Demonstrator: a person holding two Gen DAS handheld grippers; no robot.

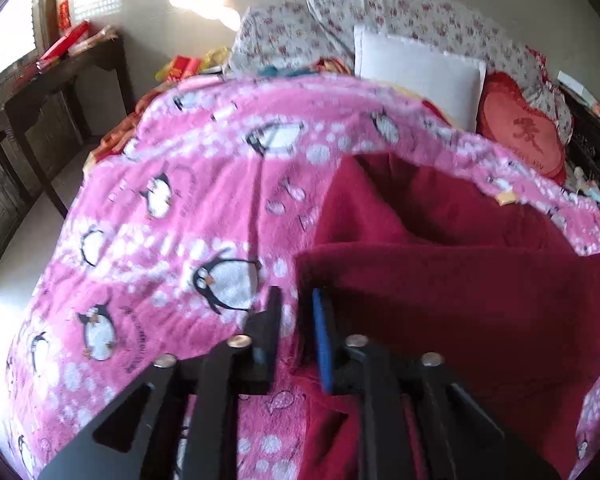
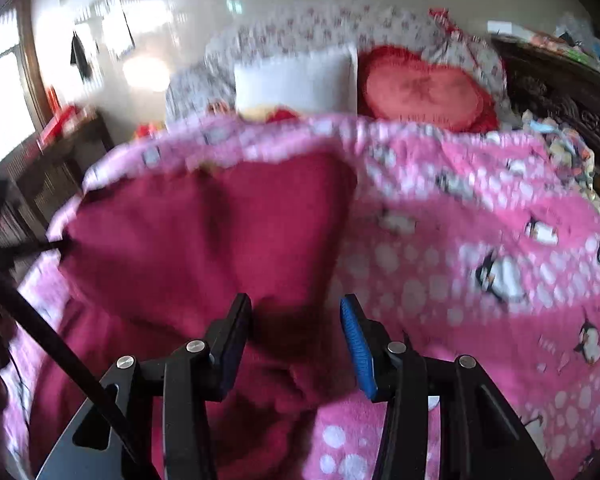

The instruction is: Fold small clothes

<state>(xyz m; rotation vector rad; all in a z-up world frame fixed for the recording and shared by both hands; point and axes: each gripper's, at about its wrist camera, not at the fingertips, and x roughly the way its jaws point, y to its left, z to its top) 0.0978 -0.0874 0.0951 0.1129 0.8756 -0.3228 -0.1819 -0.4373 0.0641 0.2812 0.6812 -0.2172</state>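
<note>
A dark red fleece garment (image 1: 452,264) lies on the pink penguin blanket (image 1: 172,184), with one part folded over itself. My left gripper (image 1: 298,300) hovers at the garment's left edge, its jaws a narrow gap apart with the cloth edge between them; a grip cannot be made out. In the right wrist view the garment (image 2: 204,232) spreads ahead and to the left on the blanket (image 2: 480,232). My right gripper (image 2: 294,320) is open above the garment's near right part, with nothing held.
A white pillow (image 1: 416,68) and a red heart cushion (image 1: 520,128) lie at the bed's head against a floral quilt (image 1: 380,8). A dark wooden table (image 1: 60,72) stands to the left. A carved dark headboard (image 2: 560,92) is on the right.
</note>
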